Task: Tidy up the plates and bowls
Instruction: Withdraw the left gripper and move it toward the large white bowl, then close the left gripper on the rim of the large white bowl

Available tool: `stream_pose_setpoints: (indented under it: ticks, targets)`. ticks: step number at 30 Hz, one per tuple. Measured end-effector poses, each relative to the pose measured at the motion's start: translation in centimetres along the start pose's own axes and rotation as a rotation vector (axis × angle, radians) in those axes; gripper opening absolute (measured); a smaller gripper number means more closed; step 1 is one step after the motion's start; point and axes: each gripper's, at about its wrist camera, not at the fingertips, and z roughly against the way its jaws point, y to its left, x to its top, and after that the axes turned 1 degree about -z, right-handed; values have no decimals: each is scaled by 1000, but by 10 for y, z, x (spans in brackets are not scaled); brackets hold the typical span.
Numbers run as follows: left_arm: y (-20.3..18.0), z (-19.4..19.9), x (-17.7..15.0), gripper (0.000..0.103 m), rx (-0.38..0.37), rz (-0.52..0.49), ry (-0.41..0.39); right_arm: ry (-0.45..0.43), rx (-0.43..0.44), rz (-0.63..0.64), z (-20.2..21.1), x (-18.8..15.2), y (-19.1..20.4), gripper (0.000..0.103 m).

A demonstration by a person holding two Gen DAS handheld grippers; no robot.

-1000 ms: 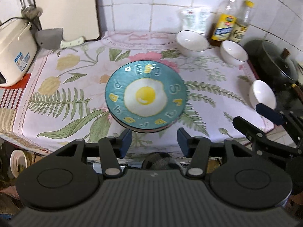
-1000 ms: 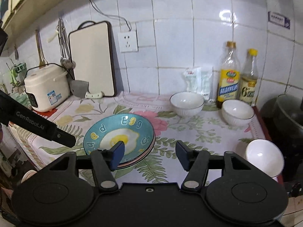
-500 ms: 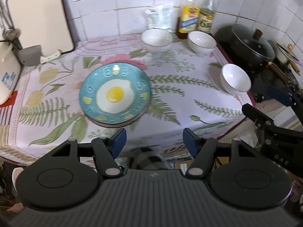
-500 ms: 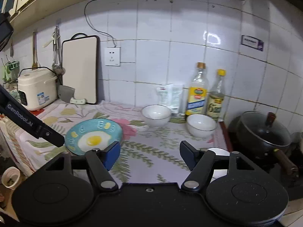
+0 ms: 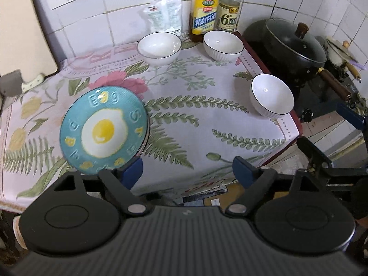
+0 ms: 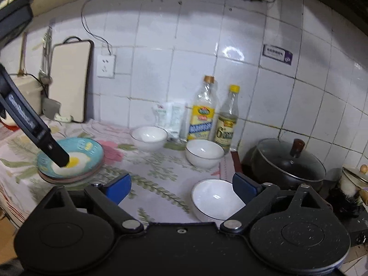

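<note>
Both jaws are opening, empty. Centre the right hand-held gripper (image 6: 181,189) on the nearest bowl's (image 6: 215,201) 3 o'clock rim; left hand-held gripper (image 5: 187,172) stays clear.

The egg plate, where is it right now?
In the left wrist view, the egg plate sits on the flowery tablecloth at the left, on top of other plates, in front of the cutting board.

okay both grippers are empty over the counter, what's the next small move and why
Probably ease the right gripper forward around the near white bowl with the dark rim. Its jaws are opening with nothing between them, and that bowl sits alone at the floral cloth's corner, apart from the two bowls by the bottles.
</note>
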Motion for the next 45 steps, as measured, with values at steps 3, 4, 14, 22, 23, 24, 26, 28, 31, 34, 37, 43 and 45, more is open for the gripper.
stream_pose_setpoints:
  ticks: [3,4,14,22,23,24,26,28,31,34,37,43,45]
  targets:
    - [-9,-16,10,89,0,-11,-15,20,-18,1,-17,-11,-12,98]
    - [-13,-22,13,89,-2,-20,-13,30,-24,-7,-25,-15,-18,98]
    - [-47,-81,44,89,-25,-36,-88,113,-49,-89,-86,-63,-54,101]
    - [-73,-131,60,89,-154,-17,-149,103,-73,-89,-124,-91,-60,101]
    - [-78,-137,61,88,-156,-23,-157,97,-69,-89,-128,-94,-61,101]
    - [-82,-143,62,88,-159,-29,-164,95,-69,-92,-131,-97,-61,101]
    - [-91,-157,65,88,-162,-36,-168,95,-65,-112,-136,-102,-63,101]
    - [-101,-171,67,88,-159,-27,-130,103,-46,-129,-142,-105,-64,101]
    - [-112,-187,68,87,-167,-15,-88,97,-30,-142,-151,-108,-66,101]
    - [-120,-200,69,84,-181,-14,-56,99,-20,-157,-160,-108,-68,101]
    - [-122,-213,70,78,-208,13,-14,91,-10,-166,-164,-107,-69,101]
    - [-120,-225,69,49,-213,38,19,90,2,-167,-171,-105,-69,102]
    - [-121,-223,69,32,-245,37,20,84,6,-161,-172,-106,-69,102]
